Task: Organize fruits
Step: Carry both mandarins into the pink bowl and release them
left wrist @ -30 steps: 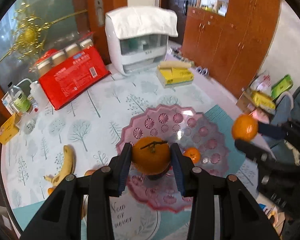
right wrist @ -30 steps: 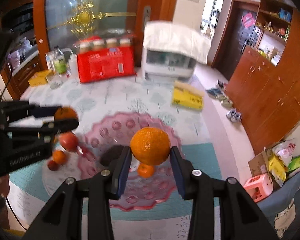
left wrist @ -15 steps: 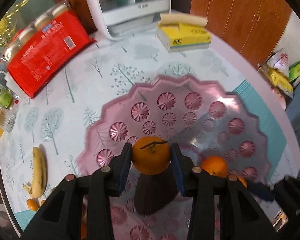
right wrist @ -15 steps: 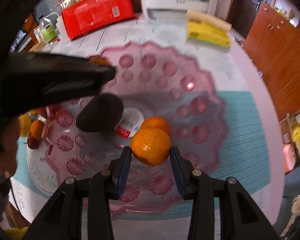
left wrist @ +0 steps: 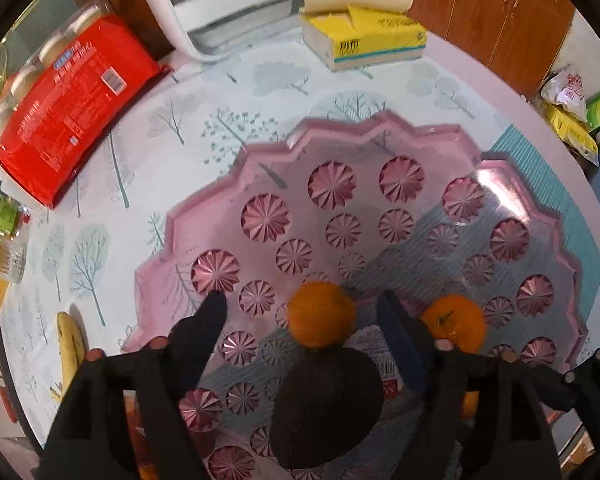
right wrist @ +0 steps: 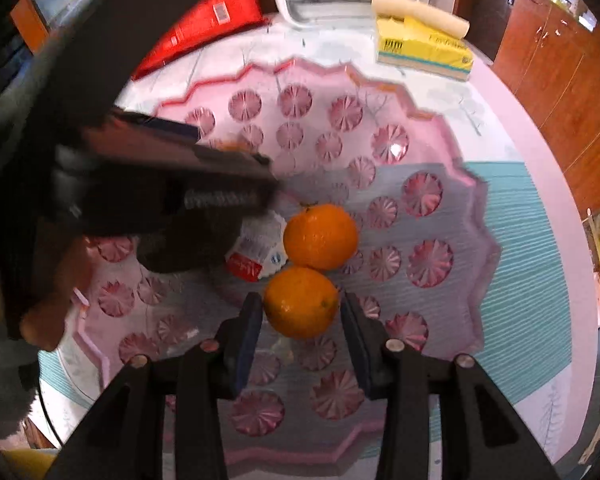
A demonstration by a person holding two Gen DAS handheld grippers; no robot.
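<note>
Oranges lie in the pink tray (left wrist: 540, 216): one (left wrist: 322, 315) is released between the left gripper's (left wrist: 300, 312) just-opened jaws, another (right wrist: 301, 303) is clenched by the right gripper (right wrist: 300, 316).

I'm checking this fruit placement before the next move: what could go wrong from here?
1. The left claw has just been opening; its released round orange tangerine sits loose between the fingers on the scalloped pink plastic tray and may roll.
2. The right claw brackets a second orange tangerine, touching a third; releasing it could nudge that one.
3. Both claws crowd the tray's middle and could collide.
</note>
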